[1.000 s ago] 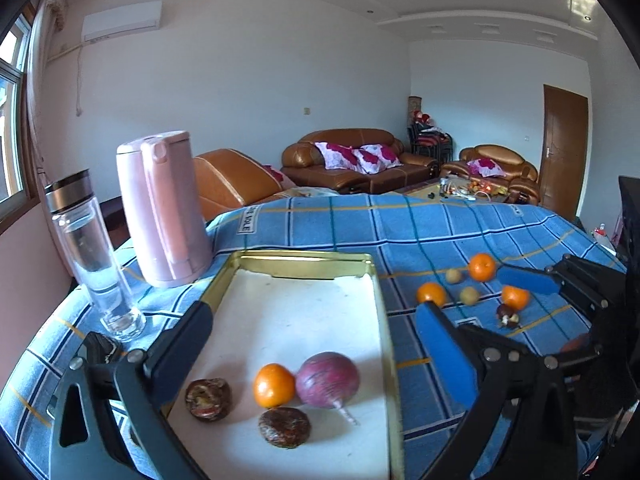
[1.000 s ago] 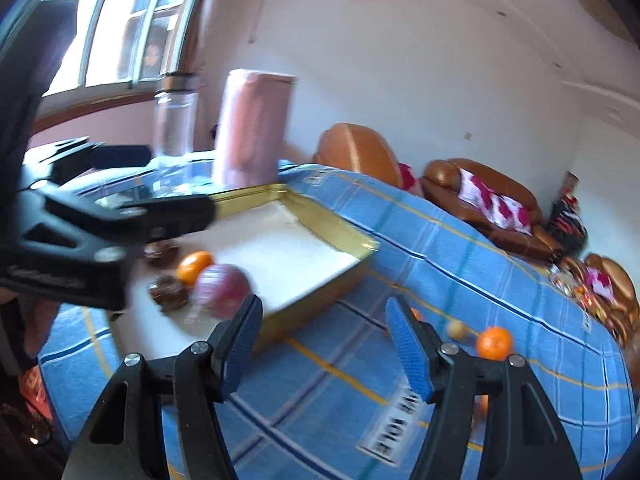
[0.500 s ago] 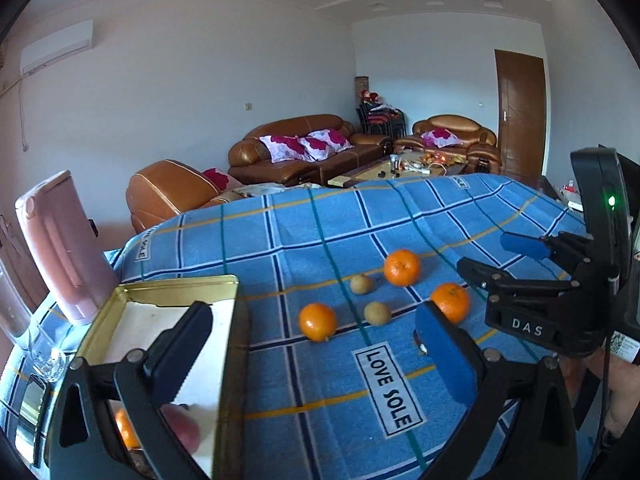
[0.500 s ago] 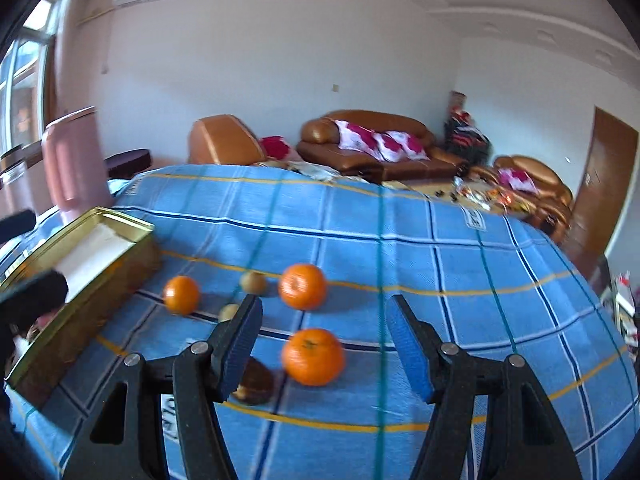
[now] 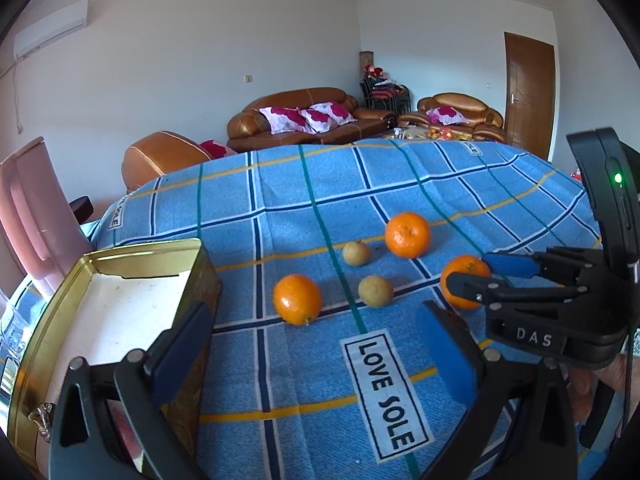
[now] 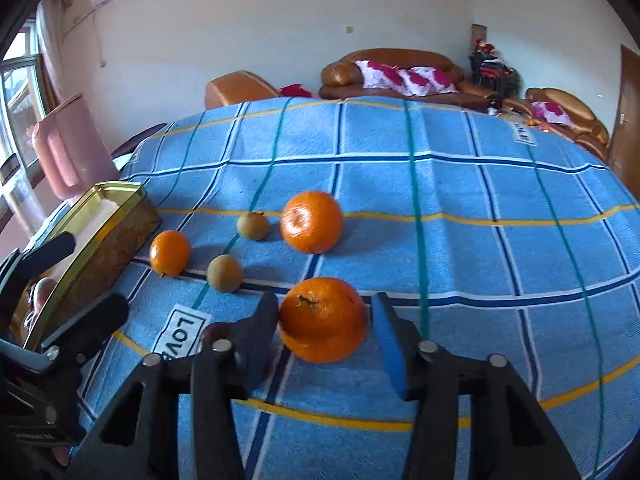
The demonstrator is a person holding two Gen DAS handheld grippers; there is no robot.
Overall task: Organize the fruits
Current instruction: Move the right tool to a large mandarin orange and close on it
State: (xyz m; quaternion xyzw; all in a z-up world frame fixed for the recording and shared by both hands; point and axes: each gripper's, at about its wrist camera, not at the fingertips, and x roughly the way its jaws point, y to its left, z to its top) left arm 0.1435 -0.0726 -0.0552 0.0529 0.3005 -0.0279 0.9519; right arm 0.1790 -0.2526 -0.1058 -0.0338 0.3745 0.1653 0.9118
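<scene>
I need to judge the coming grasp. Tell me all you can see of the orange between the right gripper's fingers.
The orange is round, glossy, dimpled, with a small brown stem scar turned up toward the camera. It sits on the blue checked cloth, nearest of the loose fruit. The right gripper straddles it, jaws just closing: the left pad looks at its skin, the right a sliver off.

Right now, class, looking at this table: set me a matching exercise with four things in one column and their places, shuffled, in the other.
Things: 1 gold tin; 2 pink kettle; 3 nearest orange; 4 LOVE SOLE label.
Places: A between the fingers of the right claw; B behind the tin, far left; C a white patch on the blue cloth; D open-topped, at the cloth's left side.
Pairs: 1-D; 2-B; 3-A; 4-C.
The right claw's jaws have just been closing, the orange between them.
</scene>
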